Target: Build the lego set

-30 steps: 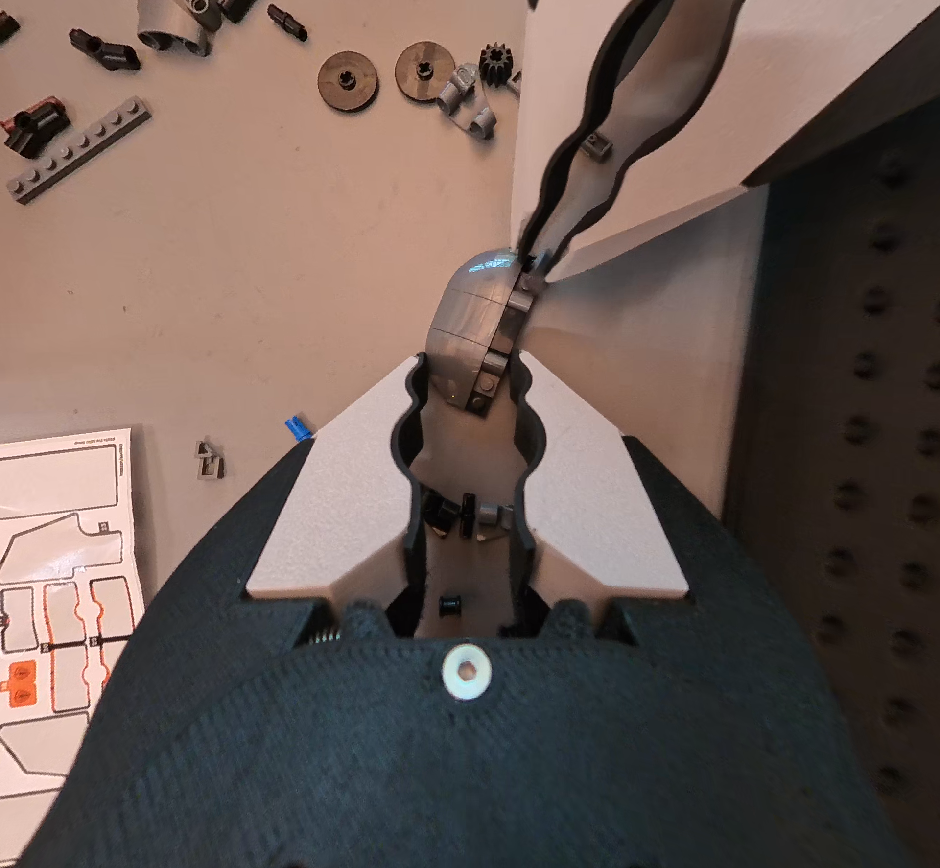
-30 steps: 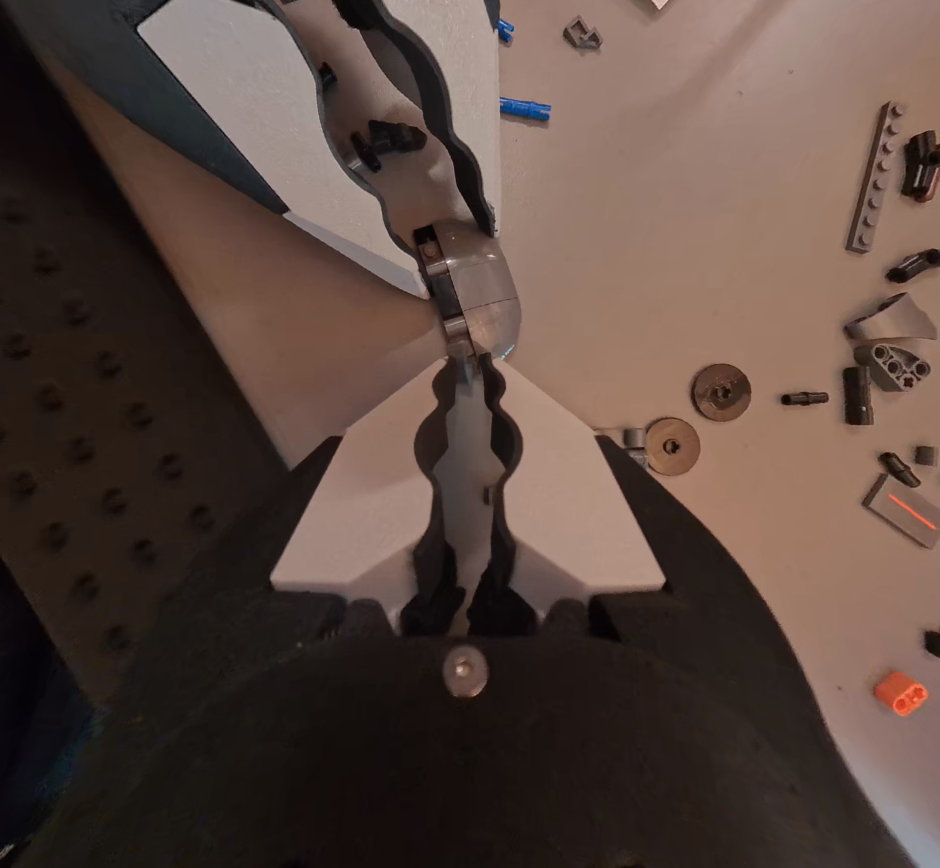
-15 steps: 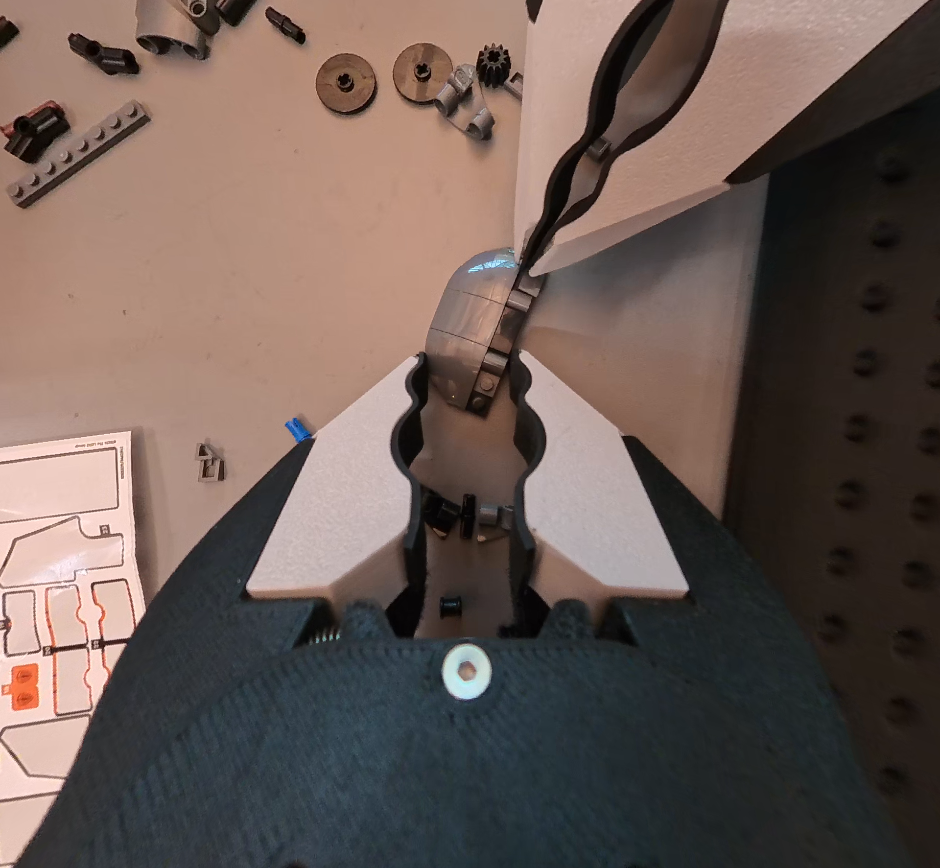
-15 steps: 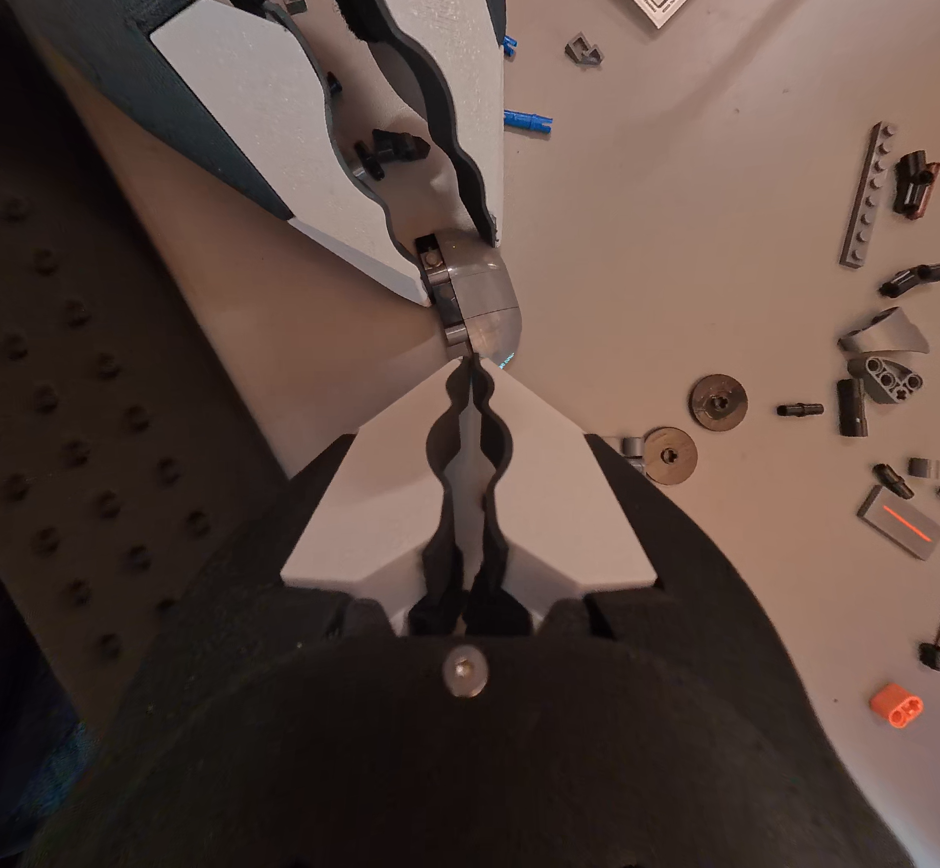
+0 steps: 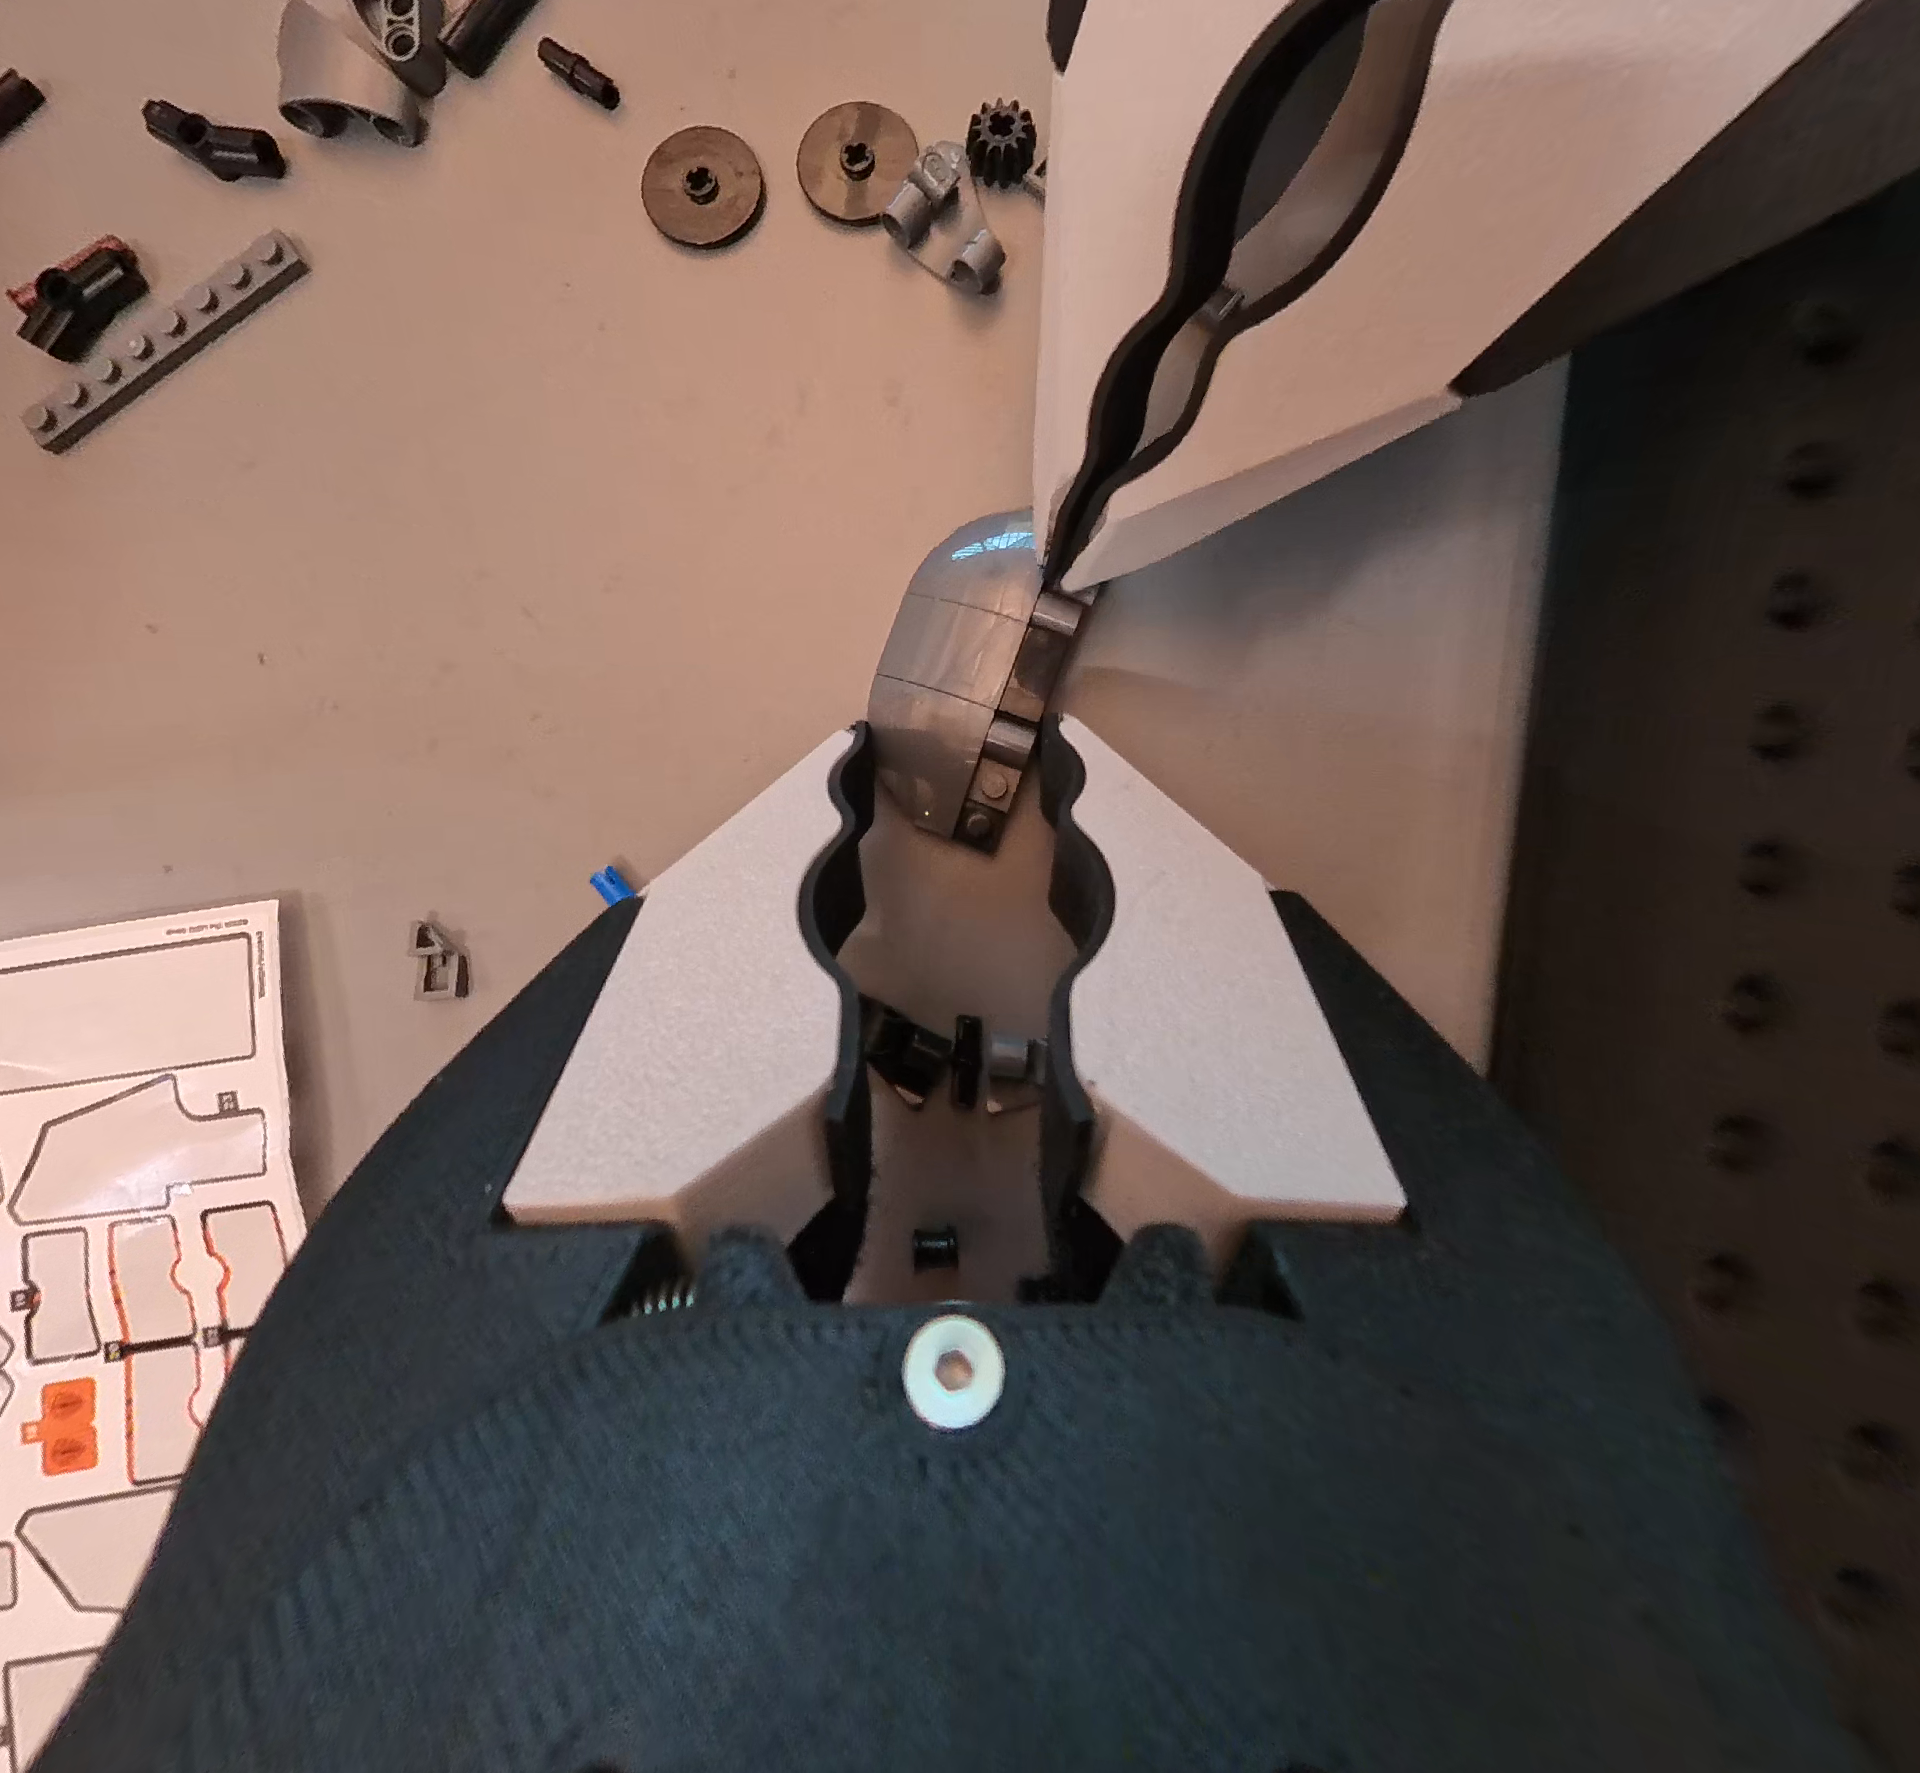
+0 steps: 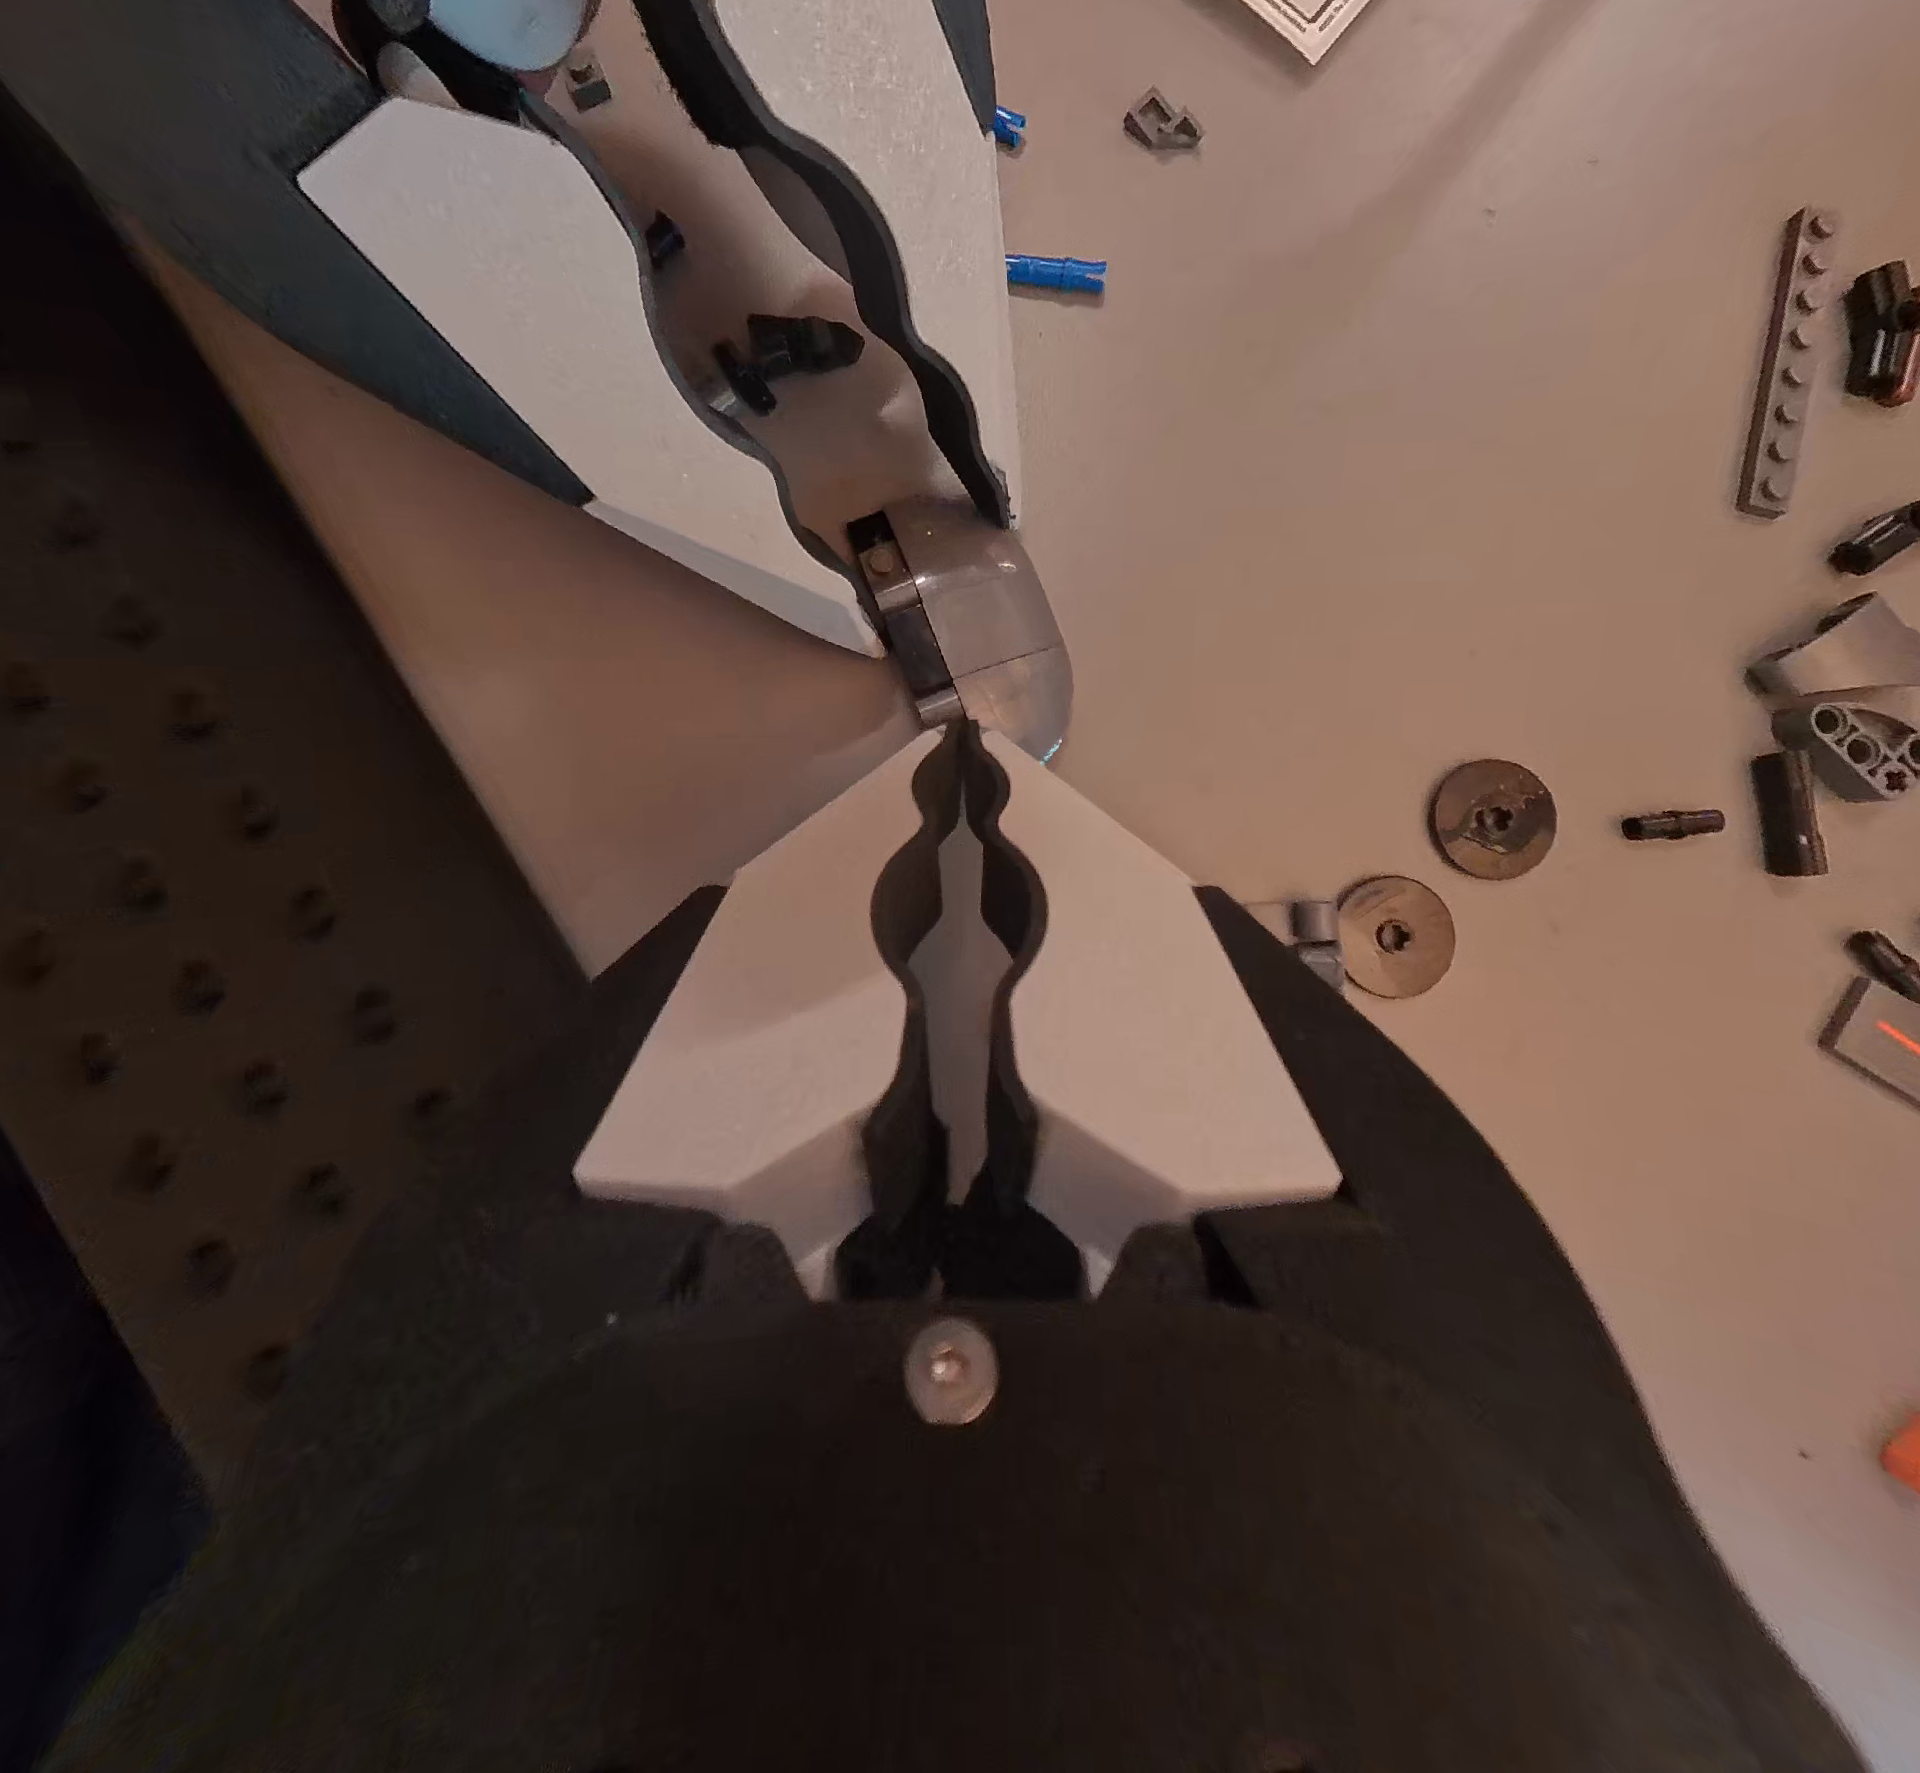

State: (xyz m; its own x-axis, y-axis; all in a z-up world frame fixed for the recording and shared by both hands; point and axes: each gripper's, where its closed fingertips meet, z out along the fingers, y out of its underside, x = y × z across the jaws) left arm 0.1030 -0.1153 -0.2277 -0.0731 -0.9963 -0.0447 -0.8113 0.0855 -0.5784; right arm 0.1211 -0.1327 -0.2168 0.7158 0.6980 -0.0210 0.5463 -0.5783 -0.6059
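The tan table [image 5: 520, 580] was strewn with loose parts, with a dark pegboard [image 5: 1766, 996] along its edge. My left gripper [image 5: 951, 778] had its jaws partly open, clamped on the grey curved assembly [image 5: 951, 663] held just above the table. My right gripper [image 6: 961, 736] was pinched nearly closed, its tips touching the assembly's far end; I couldn't tell whether they held it.

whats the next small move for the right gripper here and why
Probably press the right gripper gently against the grey curved lego piece. Its jaws look shut and empty, their tips at the piece's upper end, while the left gripper clamps the lower end, so the piece is braced for a push.
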